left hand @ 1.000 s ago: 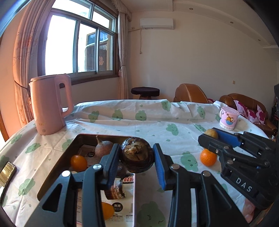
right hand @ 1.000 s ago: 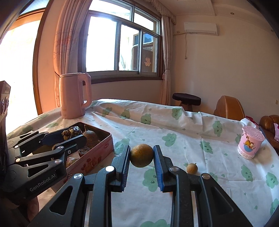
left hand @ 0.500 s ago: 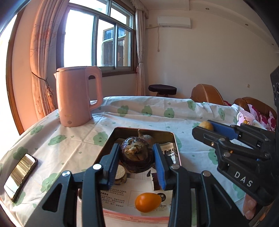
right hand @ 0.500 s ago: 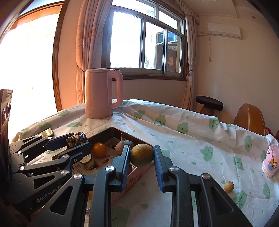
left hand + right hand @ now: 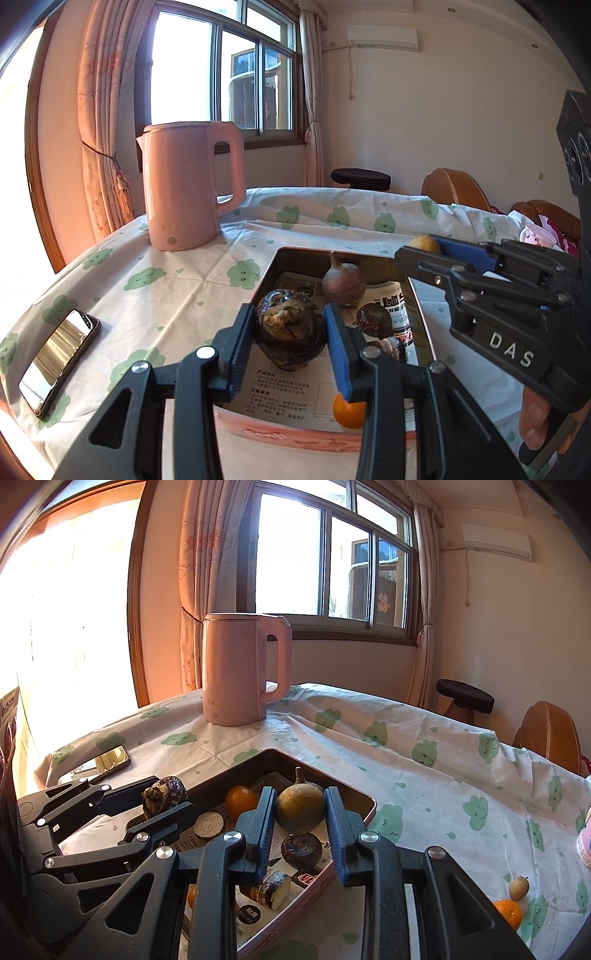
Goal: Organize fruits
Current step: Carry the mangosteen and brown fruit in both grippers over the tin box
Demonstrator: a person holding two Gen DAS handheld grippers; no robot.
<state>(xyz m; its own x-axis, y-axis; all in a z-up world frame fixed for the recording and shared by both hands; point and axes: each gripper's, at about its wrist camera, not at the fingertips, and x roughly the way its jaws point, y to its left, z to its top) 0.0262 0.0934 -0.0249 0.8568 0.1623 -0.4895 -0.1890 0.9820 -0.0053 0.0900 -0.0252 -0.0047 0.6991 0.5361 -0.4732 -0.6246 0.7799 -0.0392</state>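
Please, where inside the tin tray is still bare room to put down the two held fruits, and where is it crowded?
Inside the tin tray, the printed paper near the front rim, left of the orange, is bare. The far corner left of the brown pear-shaped fruit also looks free. The right side is crowded: a dark round fruit lies there.

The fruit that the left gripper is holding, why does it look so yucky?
The dark fruit clamped in the left gripper over the tin tray has a cracked, crusty pale patch on top, as if spoiled or split open. The round yellowish fruit in the right gripper looks smooth and whole by comparison.
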